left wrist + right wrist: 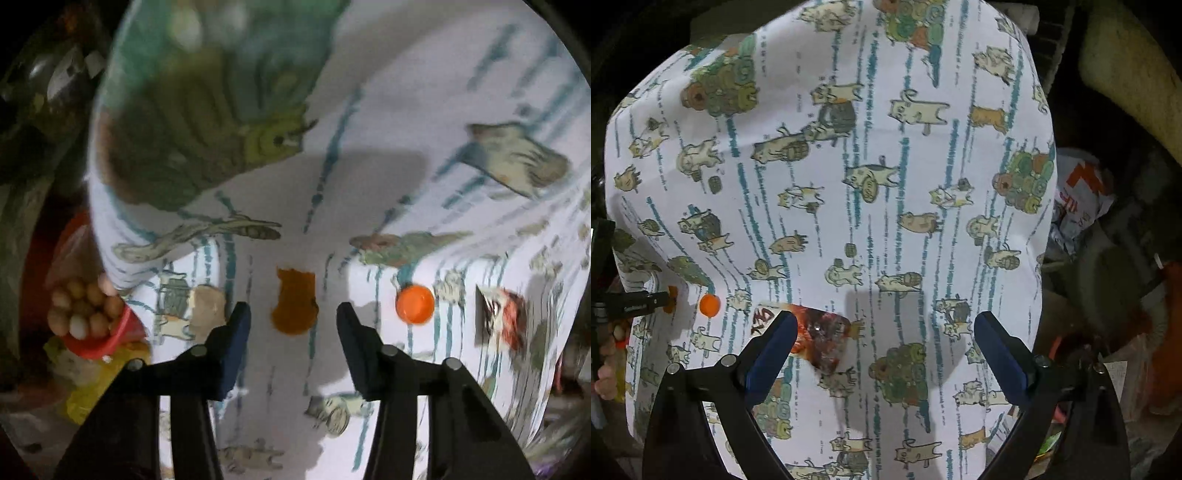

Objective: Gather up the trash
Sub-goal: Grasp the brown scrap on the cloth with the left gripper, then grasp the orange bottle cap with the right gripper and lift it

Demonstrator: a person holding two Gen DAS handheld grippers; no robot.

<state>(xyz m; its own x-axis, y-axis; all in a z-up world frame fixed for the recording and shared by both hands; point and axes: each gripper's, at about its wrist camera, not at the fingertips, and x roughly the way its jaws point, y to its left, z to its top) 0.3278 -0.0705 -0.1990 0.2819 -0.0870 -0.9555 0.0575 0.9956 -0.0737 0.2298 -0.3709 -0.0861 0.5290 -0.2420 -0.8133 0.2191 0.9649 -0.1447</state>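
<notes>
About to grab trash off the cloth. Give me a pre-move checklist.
1. Left tool open: ok.
2. Orange peel lined up between its fingers: ok.
3. Right tool open: ok.
4. Wrapper centred in right tool: not ok, it sits by the left finger.
5. Orange cap free of both tools: ok.
6. Bin location: cannot tell.

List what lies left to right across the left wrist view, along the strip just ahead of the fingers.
Red tub of pale round balls → torn beige paper scrap → brownish-orange peel piece → round orange plastic cap → red-and-white printed wrapper, all but the tub on the cat-print cloth.
</notes>
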